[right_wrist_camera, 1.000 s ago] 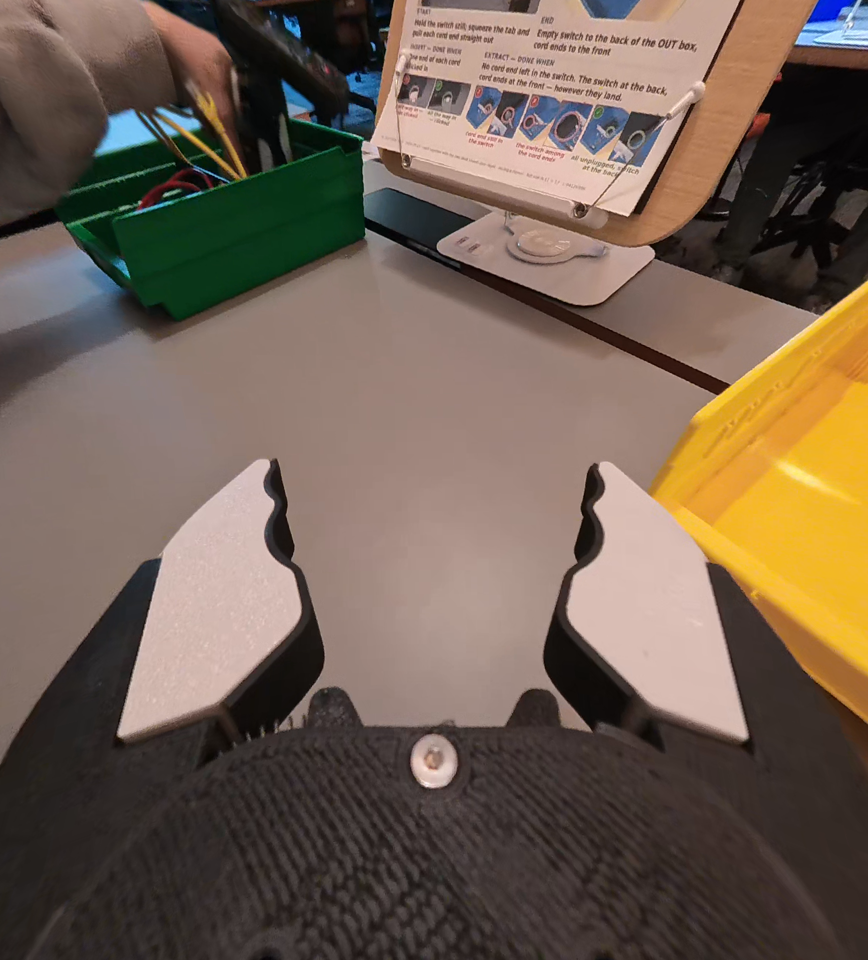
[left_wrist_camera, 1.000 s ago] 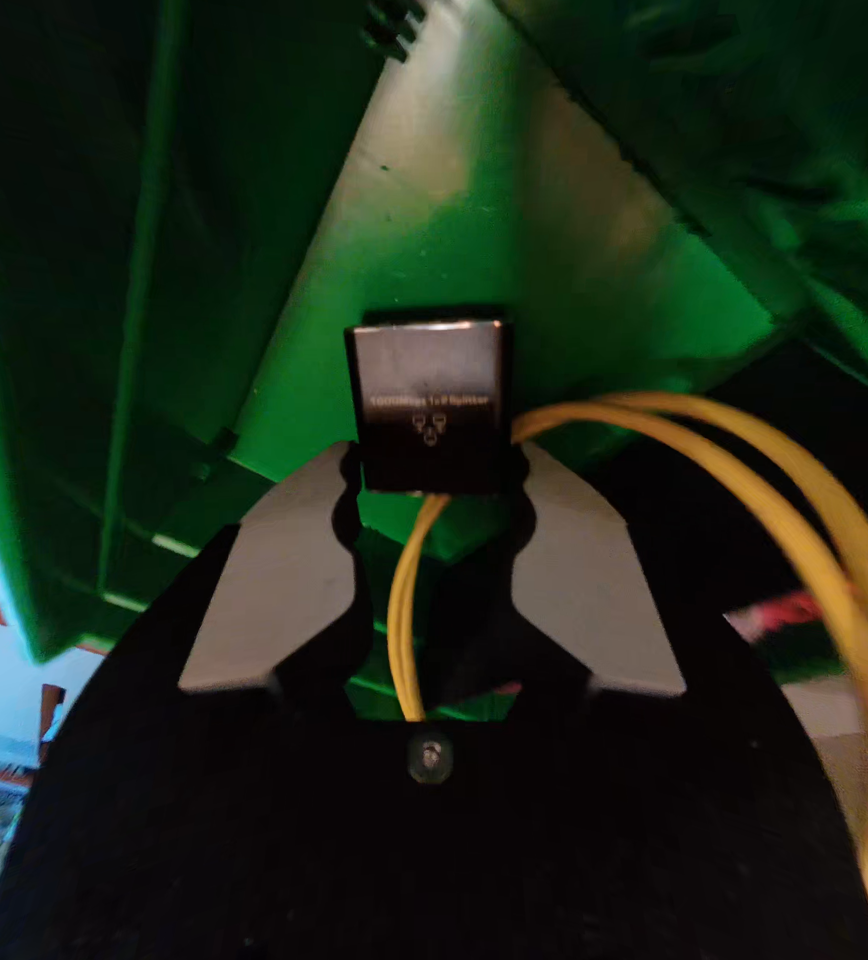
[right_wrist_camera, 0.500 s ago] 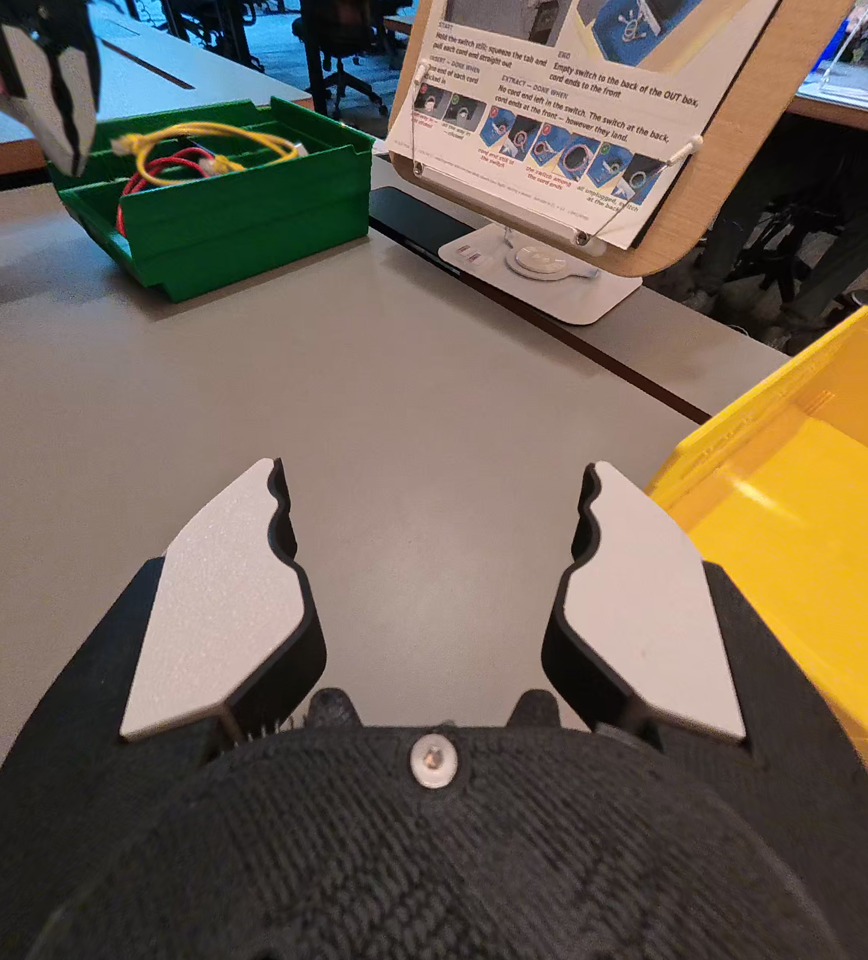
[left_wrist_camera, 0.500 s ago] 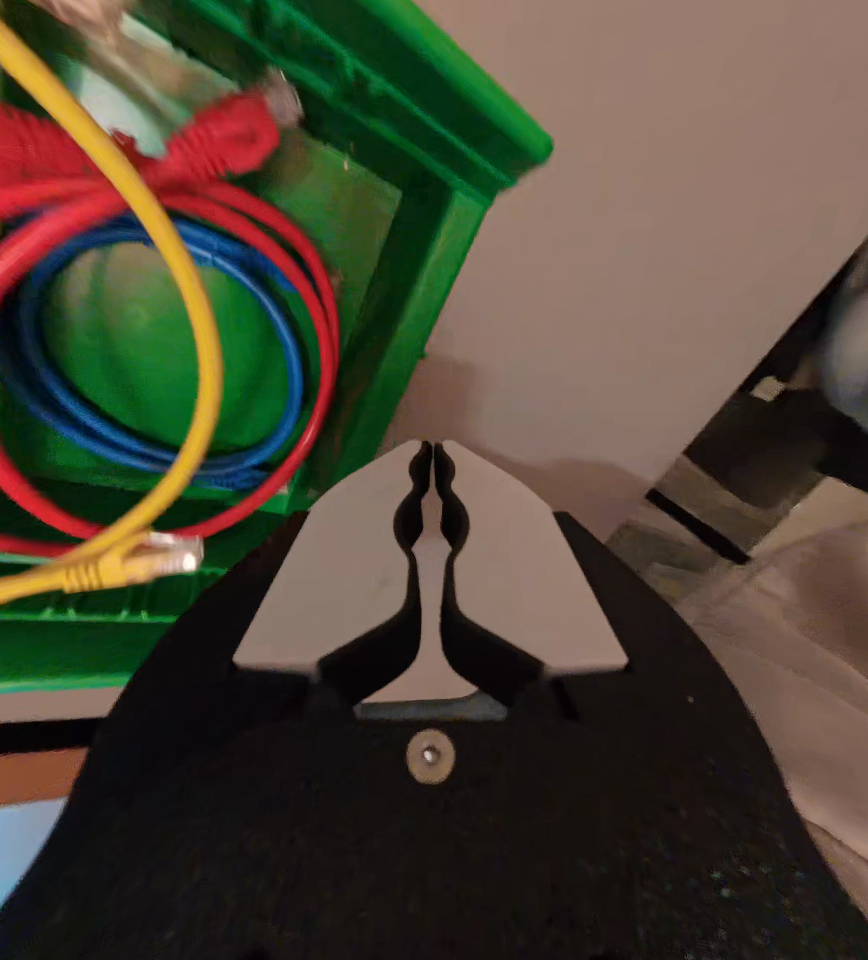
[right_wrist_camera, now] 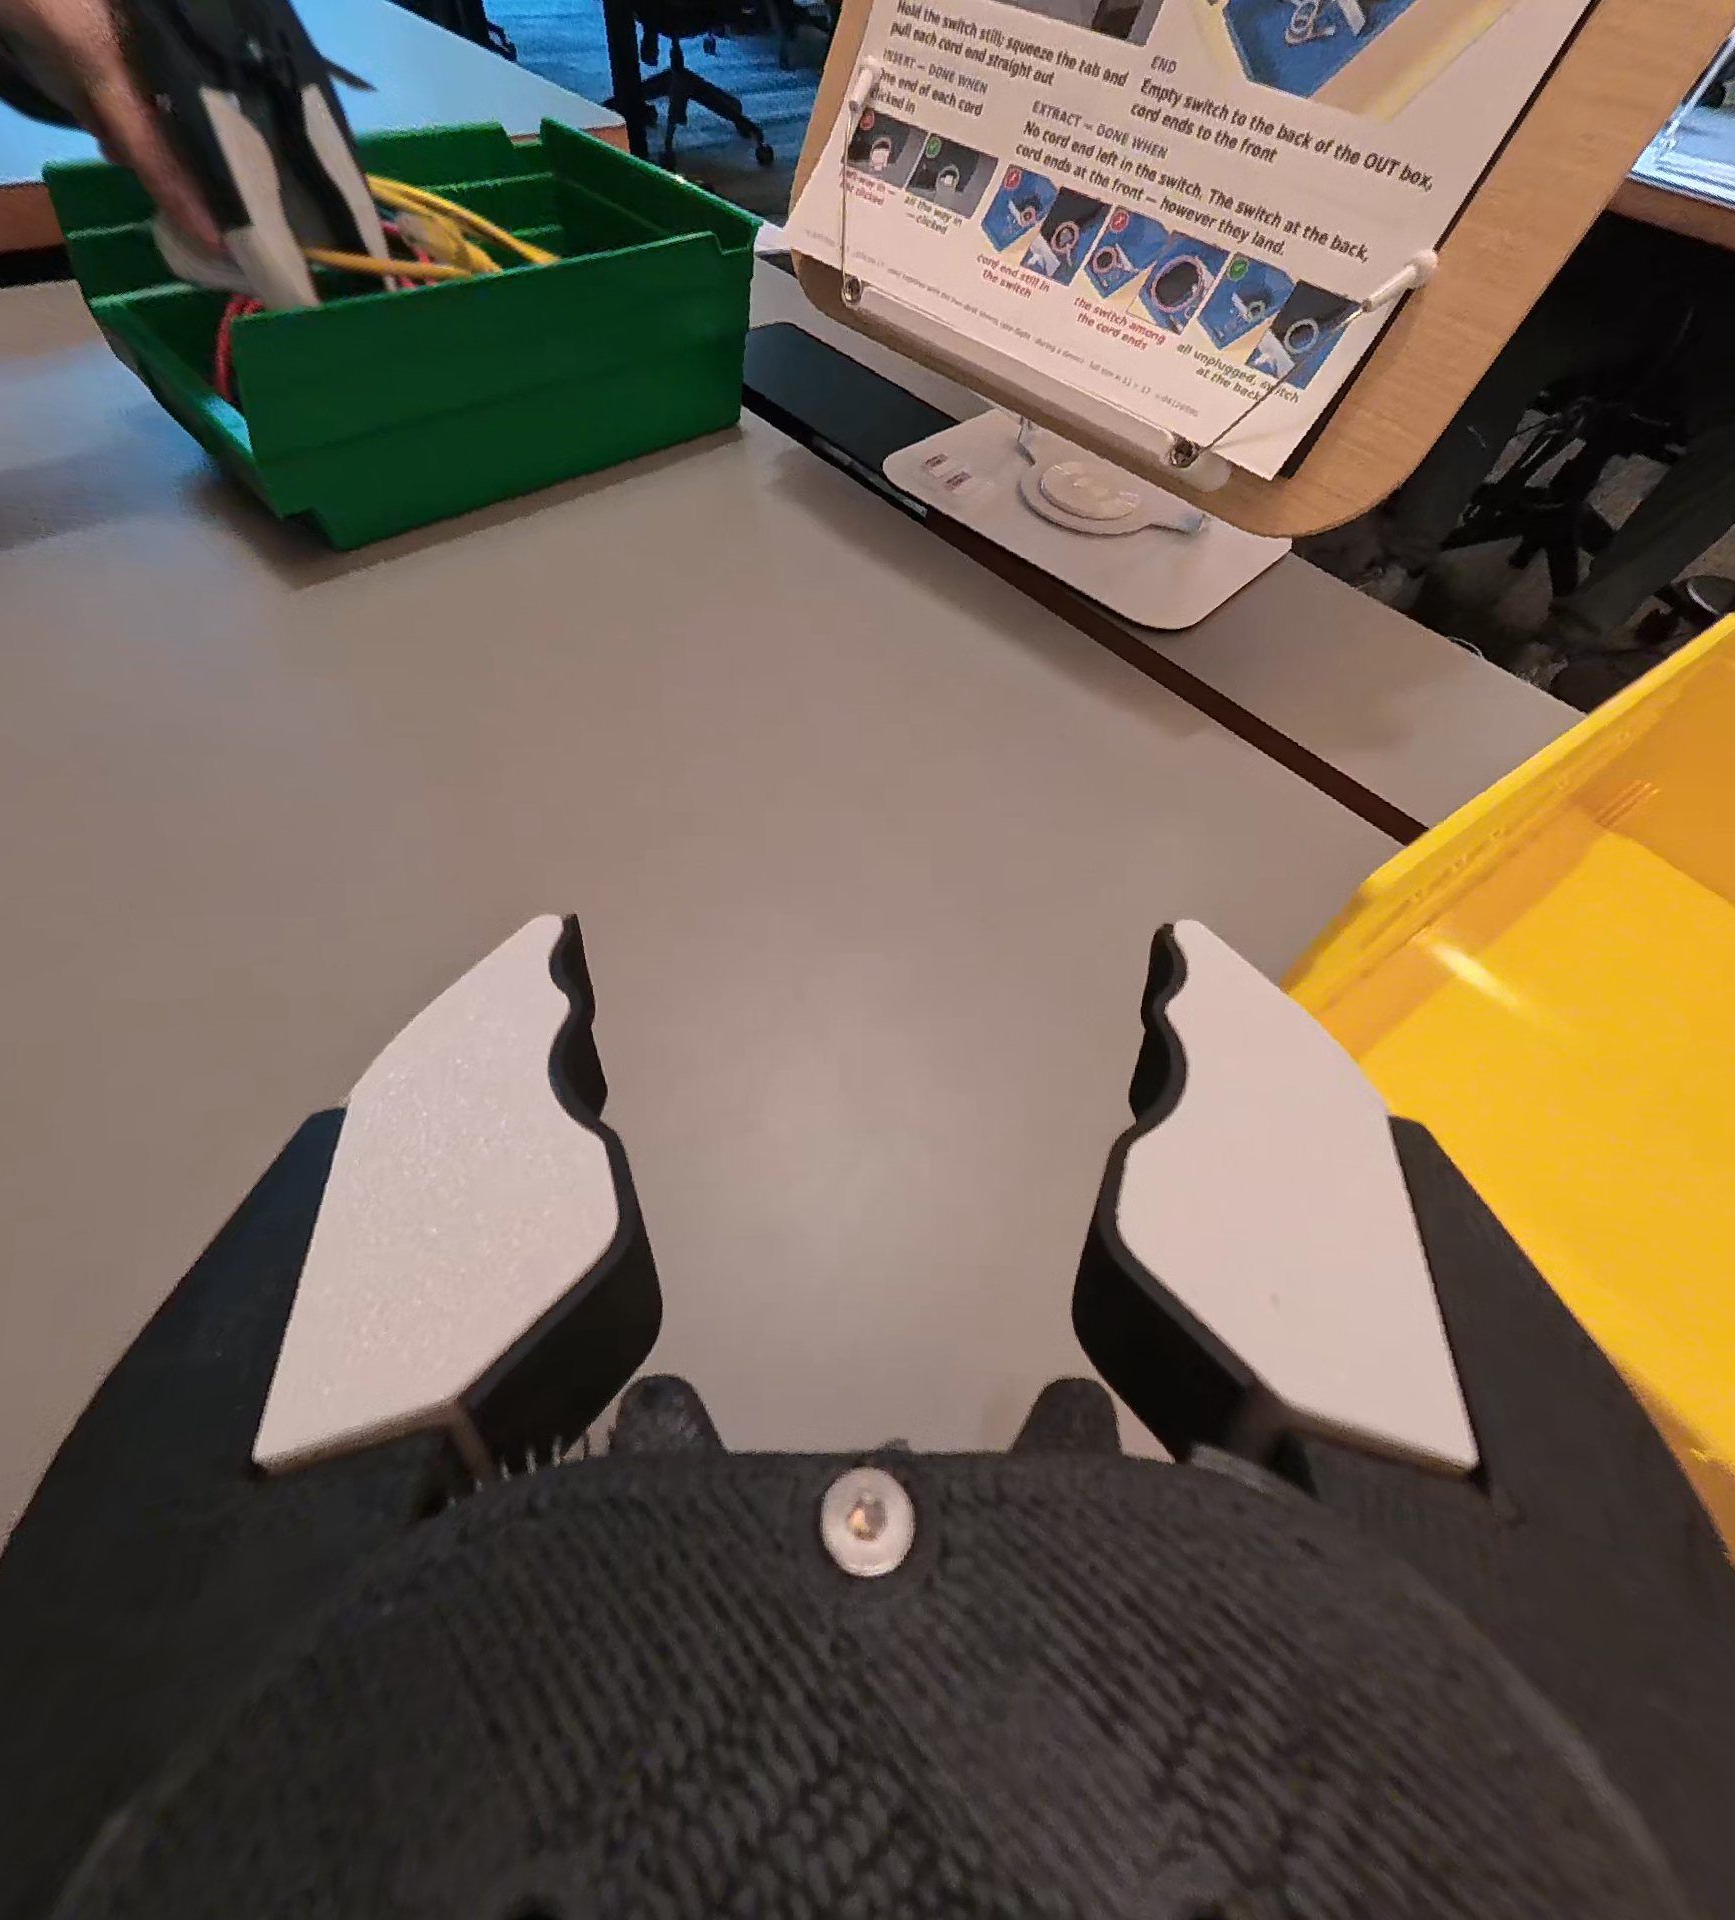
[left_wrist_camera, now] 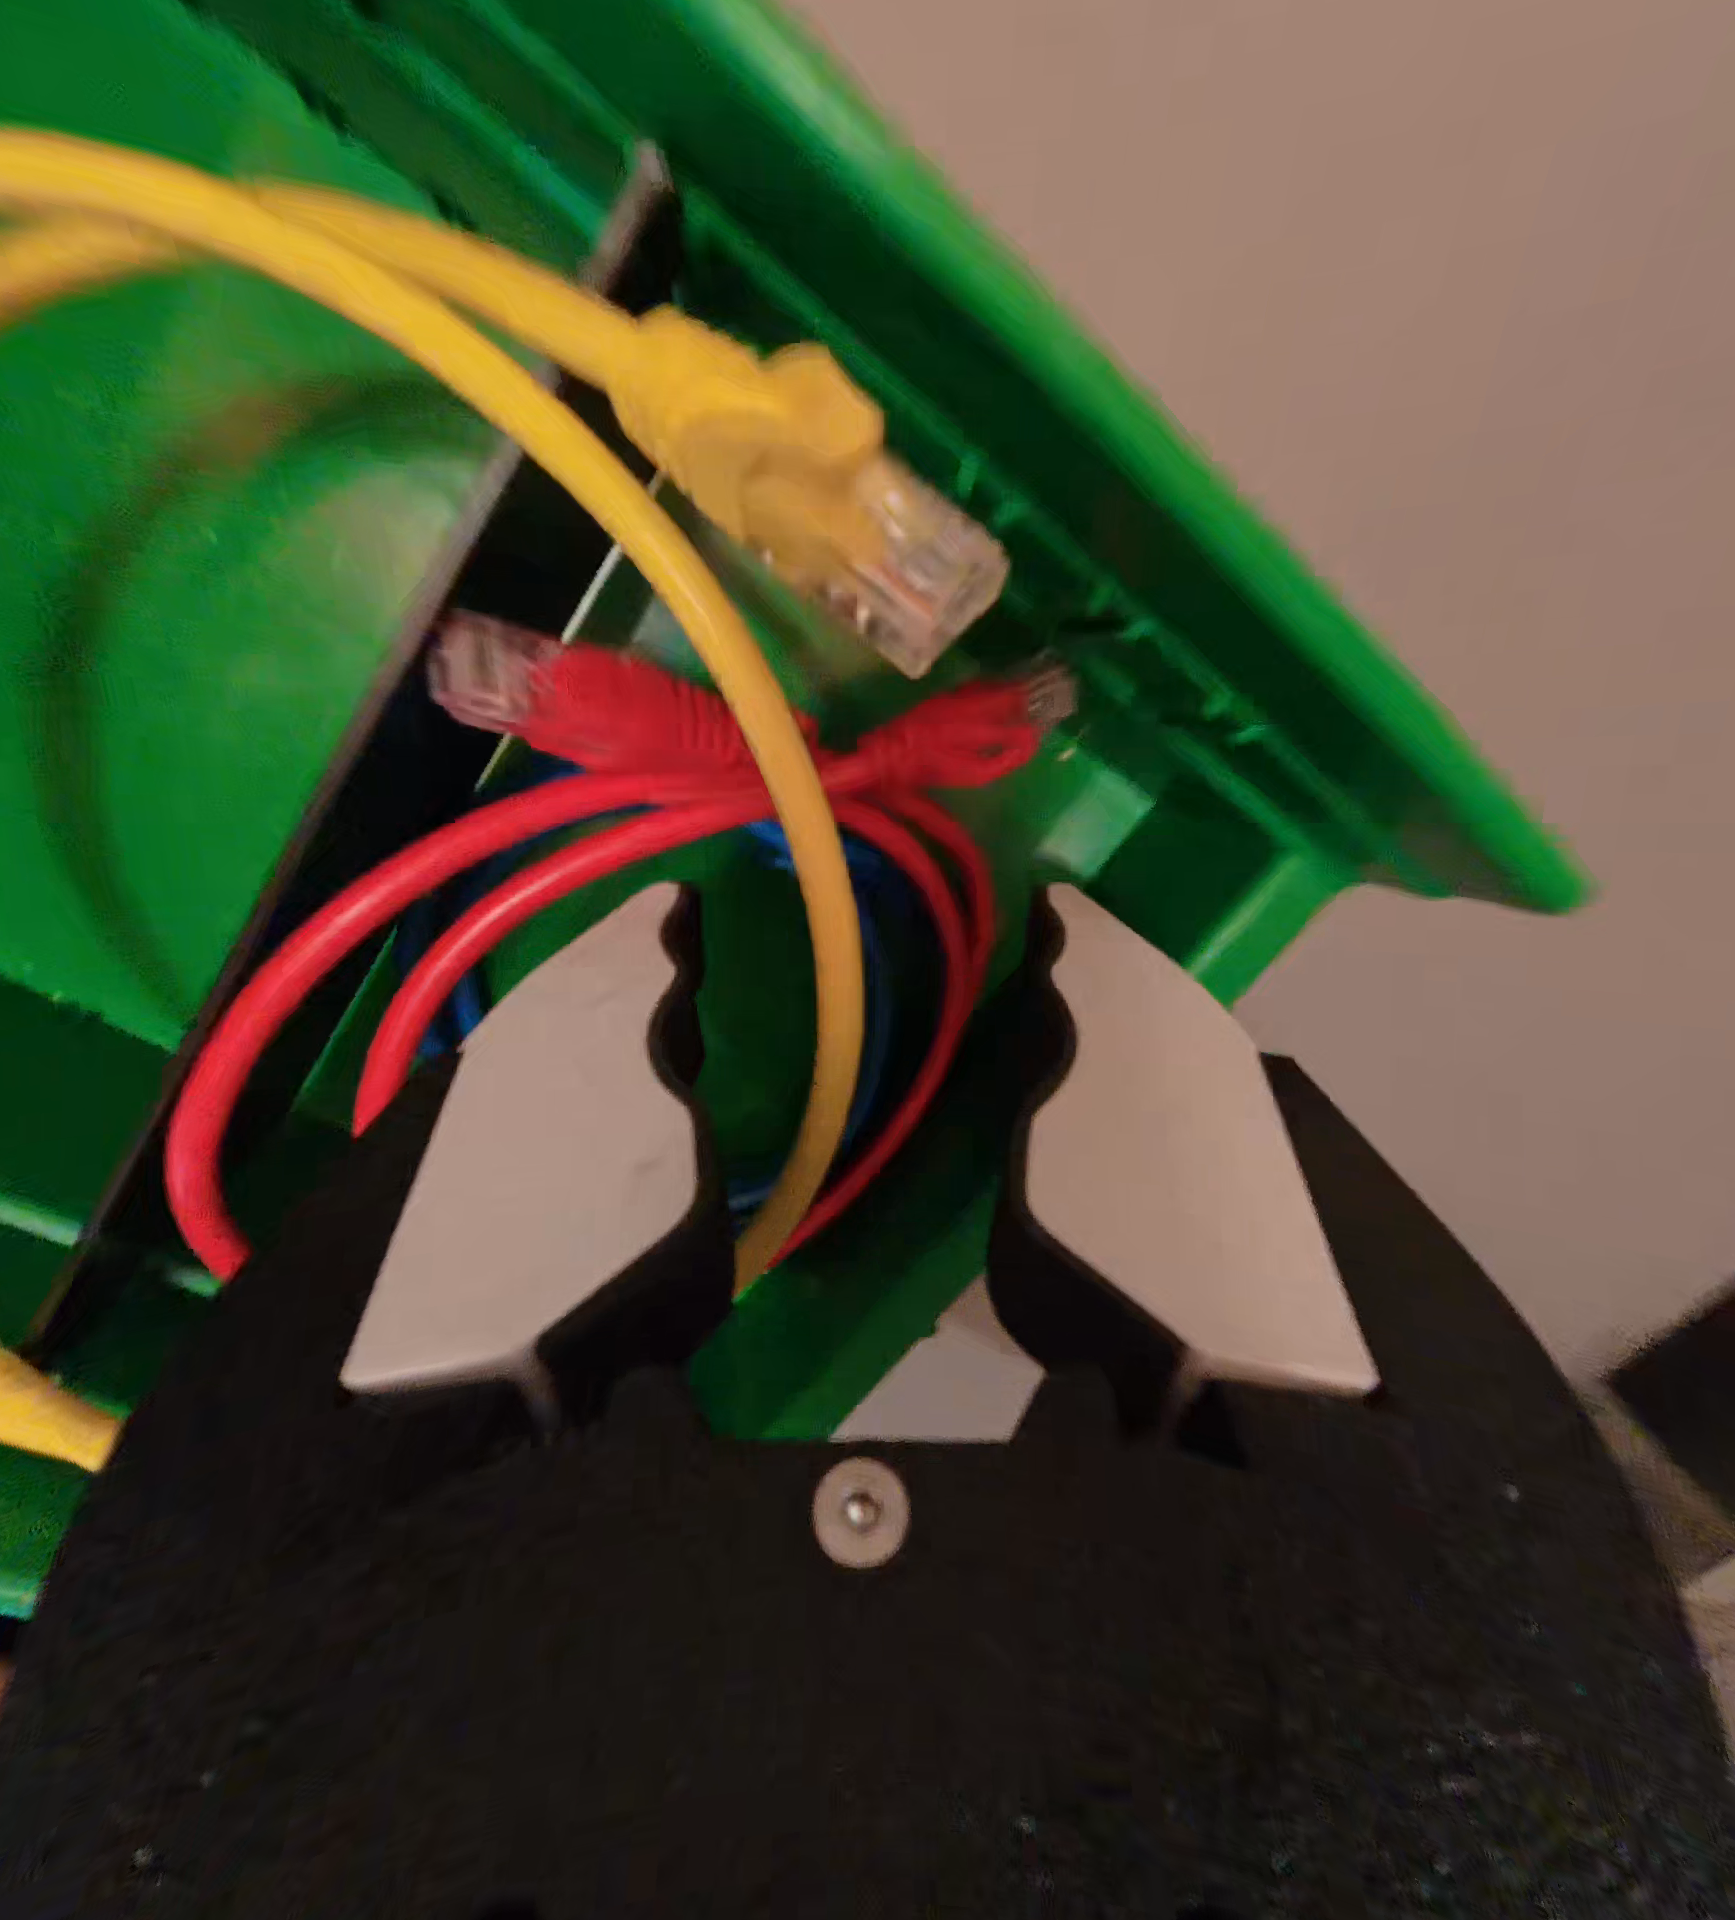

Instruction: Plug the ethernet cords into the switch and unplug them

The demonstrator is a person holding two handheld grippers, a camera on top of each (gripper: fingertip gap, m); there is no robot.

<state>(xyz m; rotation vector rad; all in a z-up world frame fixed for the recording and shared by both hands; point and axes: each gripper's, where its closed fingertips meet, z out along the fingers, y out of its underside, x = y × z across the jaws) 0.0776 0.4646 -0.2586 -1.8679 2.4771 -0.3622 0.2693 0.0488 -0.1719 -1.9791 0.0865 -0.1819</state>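
Observation:
My left gripper (left_wrist_camera: 863,914) is open over the front compartment of the green bin (left_wrist_camera: 1206,582). A yellow ethernet cord (left_wrist_camera: 821,935) runs between its fingers. The cord's clear plug (left_wrist_camera: 894,561) lies free near the bin wall. Two red plug ends (left_wrist_camera: 634,707) cross below it, over red loops and a blue cord (left_wrist_camera: 873,977). The switch is not clearly in view. My right gripper (right_wrist_camera: 863,935) is open and empty, low over the grey table (right_wrist_camera: 634,727). The right wrist view shows the left gripper (right_wrist_camera: 323,260) tilted down into the bin (right_wrist_camera: 489,384).
A dark divider (left_wrist_camera: 447,582) splits the green bin. An open yellow bin (right_wrist_camera: 1590,1091) stands just right of my right gripper. An instruction board on a white stand (right_wrist_camera: 1102,499) sits at the table's back edge. A person's hand (right_wrist_camera: 146,177) holds the left gripper. One gripper's finger ends stand about 50 cm off the other's.
A second ago my left gripper was shut on the black switch inside the bin. Half a second ago it was shut and empty. It is now open over the cords. The right gripper barely moved.

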